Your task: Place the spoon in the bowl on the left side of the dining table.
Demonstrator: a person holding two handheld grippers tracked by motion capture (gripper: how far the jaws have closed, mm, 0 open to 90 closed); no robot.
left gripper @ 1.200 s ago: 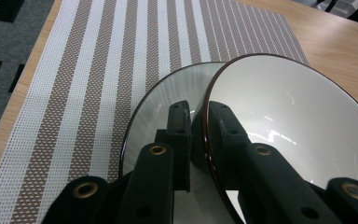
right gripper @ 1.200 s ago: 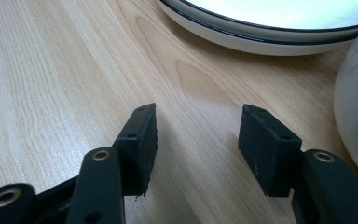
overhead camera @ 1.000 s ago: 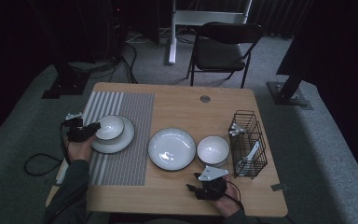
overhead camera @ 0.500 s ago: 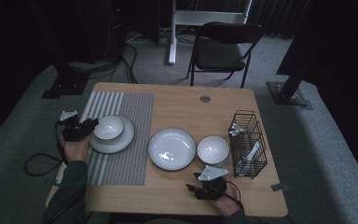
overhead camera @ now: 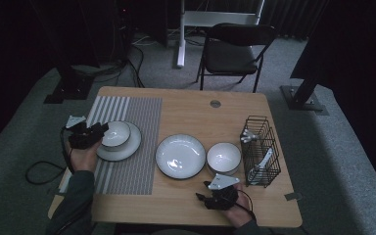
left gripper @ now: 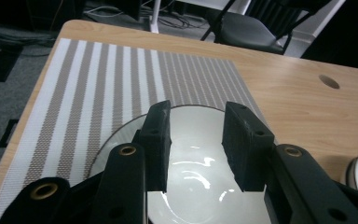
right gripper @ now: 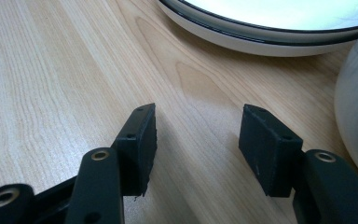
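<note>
A small white bowl (overhead camera: 116,133) sits on a white plate (overhead camera: 127,147) on the striped placemat (overhead camera: 137,112). Left gripper (overhead camera: 102,129) fingers, just opening, hover empty above it; right gripper (overhead camera: 200,197) fingers gape empty on the desk (overhead camera: 191,110). Two bowls, two plates.

Small bowl (overhead camera: 115,133) sits on plate (overhead camera: 127,144) on my mat (overhead camera: 137,112); right of it big plate (overhead camera: 180,155), bowl (overhead camera: 223,157), then basket (overhead camera: 262,147).

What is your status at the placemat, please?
Left tool open, jaws just opening, nothing between. Small bowl sits on plate. Right tool open, idle. Nothing in the way.
</note>
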